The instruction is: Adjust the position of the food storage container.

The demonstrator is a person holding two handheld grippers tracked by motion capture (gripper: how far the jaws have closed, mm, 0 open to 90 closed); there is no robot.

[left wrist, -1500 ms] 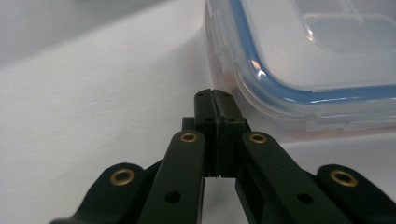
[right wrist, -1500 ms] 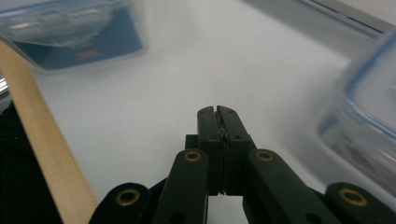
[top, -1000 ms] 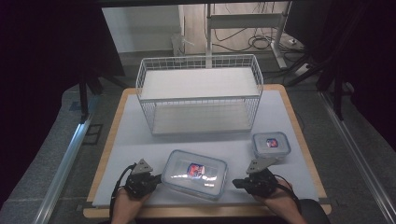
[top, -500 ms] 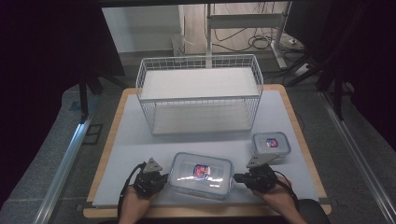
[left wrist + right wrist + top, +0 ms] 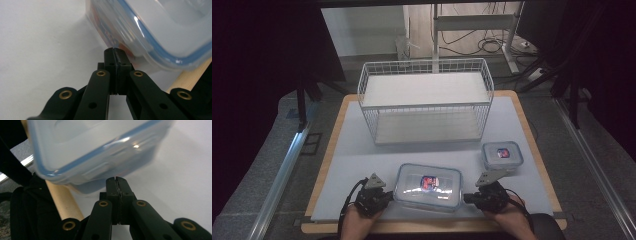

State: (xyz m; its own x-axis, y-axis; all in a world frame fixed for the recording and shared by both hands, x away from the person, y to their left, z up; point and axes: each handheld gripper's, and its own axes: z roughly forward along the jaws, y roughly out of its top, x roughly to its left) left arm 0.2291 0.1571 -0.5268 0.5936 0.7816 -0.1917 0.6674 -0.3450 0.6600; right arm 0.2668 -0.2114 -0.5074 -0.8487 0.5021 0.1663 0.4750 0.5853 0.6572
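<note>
A large clear food container [image 5: 428, 186] with a blue-sealed lid lies near the table's front edge, with something red and blue inside. My left gripper [image 5: 388, 196] is shut, its tips at the container's left end. In the left gripper view the joined tips [image 5: 115, 51] meet the container [image 5: 155, 30] low on its wall, under the lid rim. My right gripper [image 5: 467, 198] is shut too, at the container's right end. In the right gripper view its tips [image 5: 116, 180] sit just below the lid flap of the container [image 5: 95, 147]. Nothing is clamped between either pair of jaws.
A smaller lidded container [image 5: 501, 154] stands right of the big one, close behind my right gripper. A white wire basket [image 5: 426, 102] takes up the back of the white mat [image 5: 357, 165]. The wooden table edge [image 5: 432, 227] runs just behind my hands.
Both grippers have moved inward toward the large container, the left one further, and now sit against its two ends. The container has shifted slightly to the right.
</note>
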